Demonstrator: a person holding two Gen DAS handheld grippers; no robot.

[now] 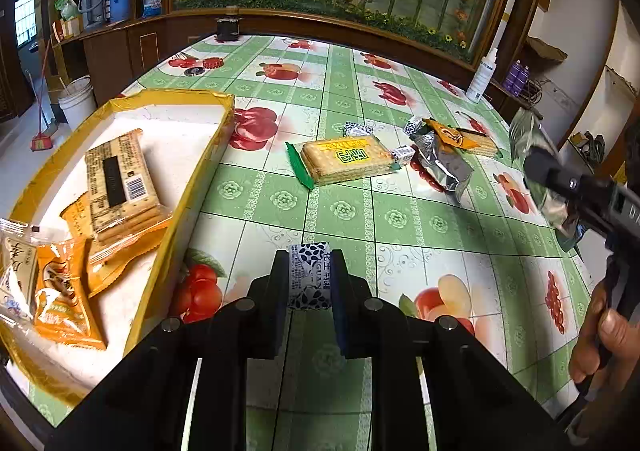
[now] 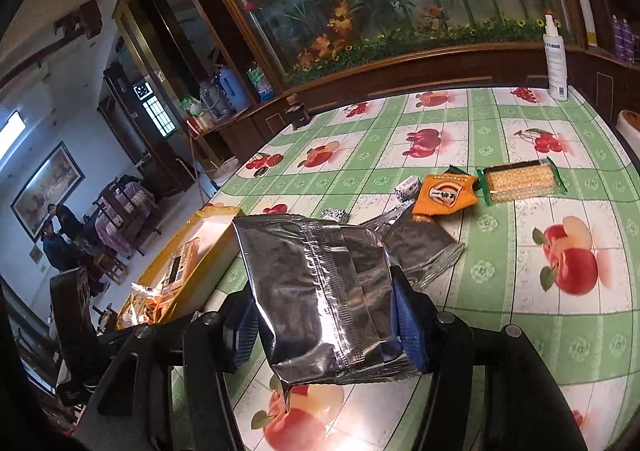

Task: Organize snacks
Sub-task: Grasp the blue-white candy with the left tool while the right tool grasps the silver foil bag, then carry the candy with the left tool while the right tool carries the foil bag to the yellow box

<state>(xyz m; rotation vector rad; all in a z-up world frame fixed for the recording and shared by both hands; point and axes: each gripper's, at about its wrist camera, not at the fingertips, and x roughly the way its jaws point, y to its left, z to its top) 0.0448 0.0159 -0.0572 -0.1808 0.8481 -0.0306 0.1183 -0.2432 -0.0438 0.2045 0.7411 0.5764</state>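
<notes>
- Left gripper (image 1: 309, 277): fingers clenched on a small patterned candy (image 1: 308, 271), held above the table (image 1: 400, 219) beside the yellow-rimmed tray (image 1: 192, 187)
- Right gripper (image 2: 324, 315): fingers grasping a silver foil packet (image 2: 316, 291), clear of the table
- Green-wrapped cracker pack (image 1: 346, 161): lying on the table near the other loose snacks

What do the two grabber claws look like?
Both are black plastic. The left claw has two flat upright fingers with dark blue pads on angled arms with round silver bolts. The right claw has ridged blue pads and the same silver bolts.
</notes>
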